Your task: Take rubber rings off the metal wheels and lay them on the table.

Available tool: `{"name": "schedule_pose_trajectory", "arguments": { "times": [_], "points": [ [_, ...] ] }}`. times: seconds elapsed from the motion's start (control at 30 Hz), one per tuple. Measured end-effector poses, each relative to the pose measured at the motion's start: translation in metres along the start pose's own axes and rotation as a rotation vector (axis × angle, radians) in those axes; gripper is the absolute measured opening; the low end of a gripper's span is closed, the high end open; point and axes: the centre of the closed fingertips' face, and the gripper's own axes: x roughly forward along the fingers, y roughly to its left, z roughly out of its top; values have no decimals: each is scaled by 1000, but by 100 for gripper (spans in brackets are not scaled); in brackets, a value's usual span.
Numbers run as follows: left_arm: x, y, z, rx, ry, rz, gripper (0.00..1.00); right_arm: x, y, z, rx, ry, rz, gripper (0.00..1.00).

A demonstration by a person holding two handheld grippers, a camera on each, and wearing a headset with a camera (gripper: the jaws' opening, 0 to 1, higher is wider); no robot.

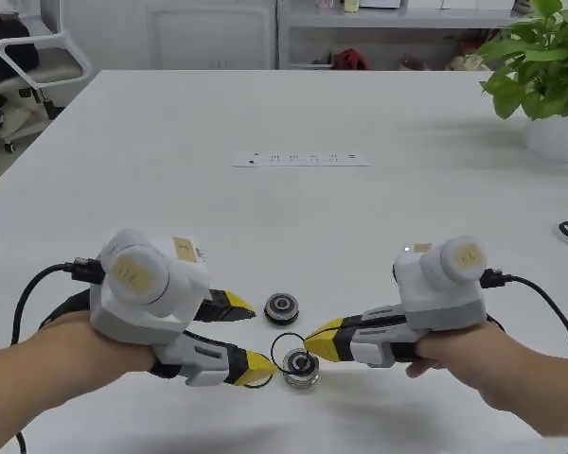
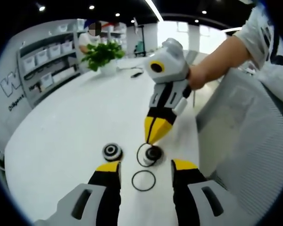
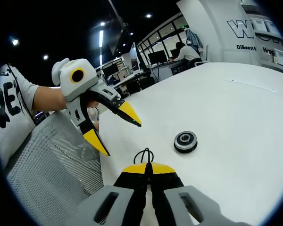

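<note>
Pinching a black rubber ring (image 3: 145, 154) between its shut jaws, your right gripper (image 1: 312, 340) sits low over the white table (image 1: 265, 208), its yellow tips right at a metal wheel (image 1: 301, 369); one side of the ring is lifted in the jaws while the other side loops round that wheel. Your left gripper (image 1: 241, 336) holds nothing, its jaws spread wide just beside the wheel. A loose ring (image 2: 144, 181) lies flat on the table between those spread jaws (clearest in the left gripper view). A second wheel (image 1: 282, 306), with its dark ring on it, stands just beyond, near the left gripper's farther tip. A power strip (image 1: 301, 159) lies well apart, mid-table
</note>
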Motion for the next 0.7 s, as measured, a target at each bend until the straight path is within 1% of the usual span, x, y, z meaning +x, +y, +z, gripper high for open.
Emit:
{"name": "schedule_pose_trajectory", "arguments": {
  "times": [0.37,0.7],
  "points": [
    [-12,-1,-8,0,14,9,50,10,8,9,-20,15,35,0],
    [-23,3,-16,-17,17,23,52,24,17,9,-31,41,74,0]
  ]
}}
